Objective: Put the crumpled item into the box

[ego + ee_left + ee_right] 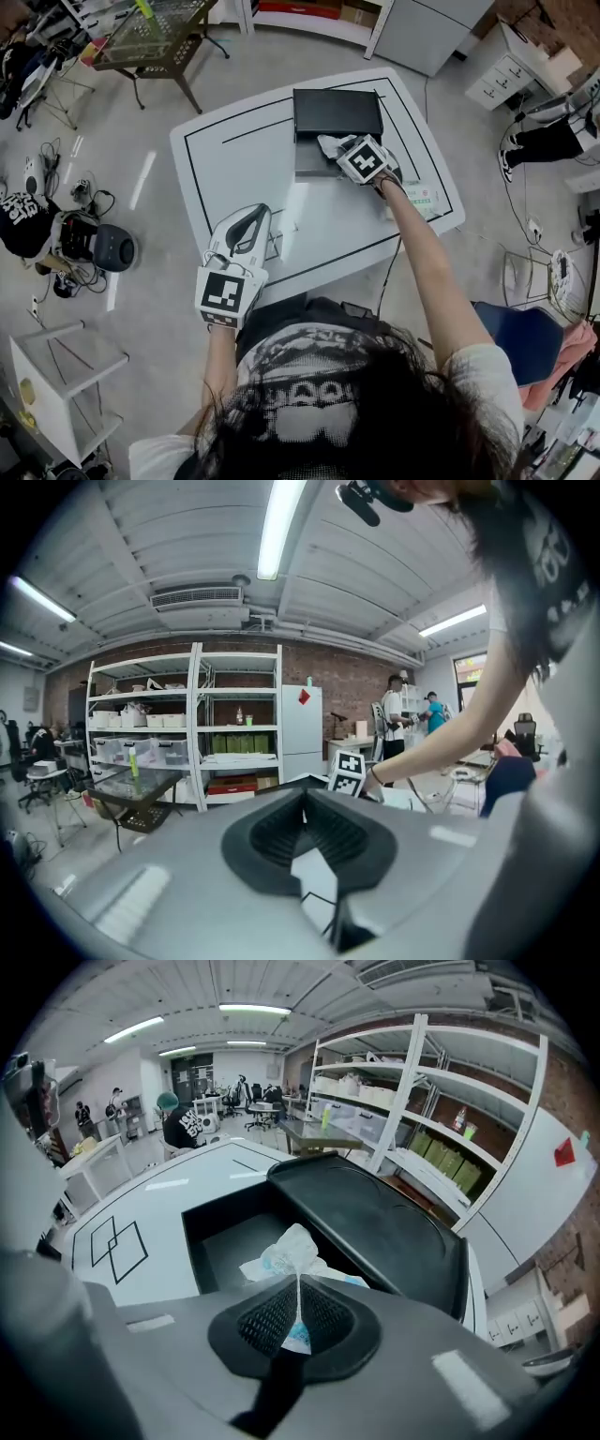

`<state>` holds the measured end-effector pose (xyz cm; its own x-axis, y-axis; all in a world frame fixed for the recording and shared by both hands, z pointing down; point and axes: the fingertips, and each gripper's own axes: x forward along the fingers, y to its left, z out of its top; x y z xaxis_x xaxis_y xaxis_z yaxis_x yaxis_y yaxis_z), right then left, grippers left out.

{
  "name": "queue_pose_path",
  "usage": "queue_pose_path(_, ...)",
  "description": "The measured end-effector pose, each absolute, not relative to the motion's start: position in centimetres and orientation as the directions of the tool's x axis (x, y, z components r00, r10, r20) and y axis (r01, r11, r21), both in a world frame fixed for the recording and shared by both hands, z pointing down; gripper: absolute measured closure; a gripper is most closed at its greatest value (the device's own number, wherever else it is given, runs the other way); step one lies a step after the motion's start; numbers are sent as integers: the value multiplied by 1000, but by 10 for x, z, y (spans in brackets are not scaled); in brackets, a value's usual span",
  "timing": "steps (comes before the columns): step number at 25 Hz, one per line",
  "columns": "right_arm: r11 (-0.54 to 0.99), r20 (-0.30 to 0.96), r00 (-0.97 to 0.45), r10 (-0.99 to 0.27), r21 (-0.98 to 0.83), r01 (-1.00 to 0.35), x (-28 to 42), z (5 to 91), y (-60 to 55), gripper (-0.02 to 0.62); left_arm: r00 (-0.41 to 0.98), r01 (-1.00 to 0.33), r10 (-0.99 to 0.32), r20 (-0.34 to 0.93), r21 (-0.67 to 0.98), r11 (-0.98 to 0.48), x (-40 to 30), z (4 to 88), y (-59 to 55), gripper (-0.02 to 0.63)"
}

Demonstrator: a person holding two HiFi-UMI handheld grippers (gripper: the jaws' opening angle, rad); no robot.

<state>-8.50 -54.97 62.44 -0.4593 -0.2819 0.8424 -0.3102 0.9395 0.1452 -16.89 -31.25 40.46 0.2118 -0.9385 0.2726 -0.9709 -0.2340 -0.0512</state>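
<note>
Your left gripper [253, 217] hangs over the table [225, 159] by its near edge, jaws pressed together with nothing between them. Farther on, your right gripper [298, 1307] is clenched on the crumpled item [286, 1252], holding it over the open black box [220, 1237] at the far edge.
</note>
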Motion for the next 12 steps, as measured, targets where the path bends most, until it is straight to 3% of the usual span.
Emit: queue_pose_path(12,938,870,-433,-236,87,-336,-94,644,-559,558,178,-979,-940,291,-40,-198,-191,414,-316,606)
